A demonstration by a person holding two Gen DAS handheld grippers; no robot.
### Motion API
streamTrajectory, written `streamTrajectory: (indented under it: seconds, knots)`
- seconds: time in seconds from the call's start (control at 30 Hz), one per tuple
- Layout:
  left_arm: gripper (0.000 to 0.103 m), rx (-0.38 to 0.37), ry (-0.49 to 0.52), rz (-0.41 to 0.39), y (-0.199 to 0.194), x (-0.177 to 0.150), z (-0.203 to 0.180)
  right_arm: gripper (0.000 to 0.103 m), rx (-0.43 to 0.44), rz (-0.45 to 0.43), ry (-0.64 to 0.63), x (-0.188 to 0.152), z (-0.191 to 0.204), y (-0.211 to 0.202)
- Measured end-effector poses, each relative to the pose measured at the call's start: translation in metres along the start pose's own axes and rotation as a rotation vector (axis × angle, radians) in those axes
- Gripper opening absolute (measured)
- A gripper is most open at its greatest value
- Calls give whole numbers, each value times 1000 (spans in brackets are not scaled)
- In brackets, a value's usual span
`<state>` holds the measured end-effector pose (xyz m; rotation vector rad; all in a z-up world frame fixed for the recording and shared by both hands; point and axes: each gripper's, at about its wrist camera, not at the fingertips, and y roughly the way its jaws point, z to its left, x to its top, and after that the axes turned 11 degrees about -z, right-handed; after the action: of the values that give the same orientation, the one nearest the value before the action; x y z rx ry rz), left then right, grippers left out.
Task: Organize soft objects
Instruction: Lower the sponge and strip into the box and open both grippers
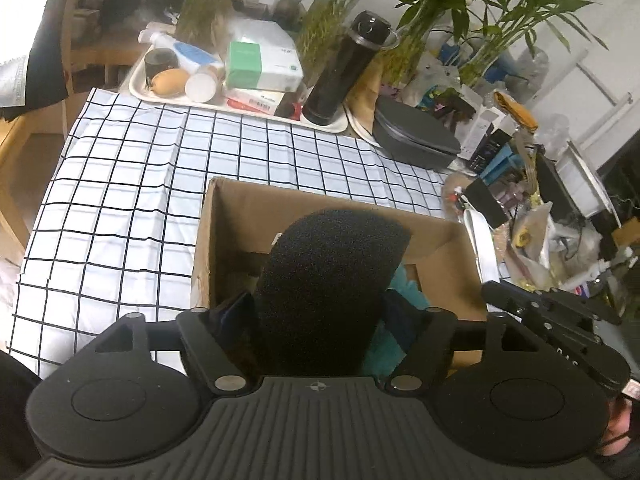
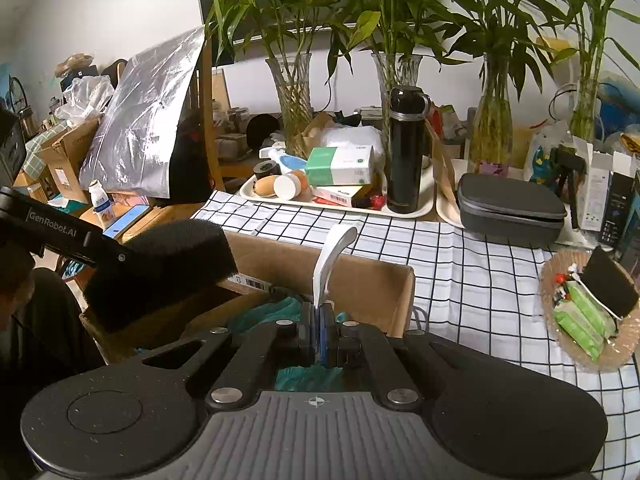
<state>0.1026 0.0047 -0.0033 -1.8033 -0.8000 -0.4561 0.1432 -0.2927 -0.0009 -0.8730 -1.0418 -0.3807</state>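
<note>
Checked white cloth covers my table, with an open brown cardboard box near me. My left gripper holds a coarse black foam block over it between wide-set fingers; my right gripper pinches a thin white strip.

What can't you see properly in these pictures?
- Left wrist view: most of the cardboard box floor is hidden by the black foam block.
- Left wrist view: the teal cloth peeks out only partly beside the foam.
- Right wrist view: the white strip's lower end disappears between the right gripper's shut jaws.
</note>
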Motion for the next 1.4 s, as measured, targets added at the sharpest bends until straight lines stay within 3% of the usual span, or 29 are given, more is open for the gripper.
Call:
streamTrajectory:
  seconds: [0.17,0.53,0.97,1.0,1.03,1.07,1.1,1.13,1.23,1.4]
  knots:
    - [87,-10,44,-34,-6,-4,-6,4,-9,2,6,-1,0,-1]
    - [87,70,224,-177,-31,-9,-21,5,-29,14,19,-3,-1,-1]
    - [87,93,230,-200,-42,-9,-9,6,-74,62,61,-10,-2,0]
    - [87,94,234,-198,-43,-9,-8,15,-76,66,59,-10,-1,0]
    - [87,95,239,-195,-42,-9,-8,36,-75,69,57,-11,-1,0]
    - [87,95,243,-193,-42,-10,-8,46,-74,65,54,-10,0,-1]
    - [87,96,246,-193,-43,-10,-8,70,-77,54,48,-10,1,-2]
    - [87,95,247,-193,-43,-11,-8,84,-82,40,41,-9,1,-3]
    - [87,89,245,-194,-43,-11,-8,95,-84,4,41,-7,2,-8]
    - [87,83,248,-196,-43,-12,-9,98,-110,7,49,-6,-1,-5]
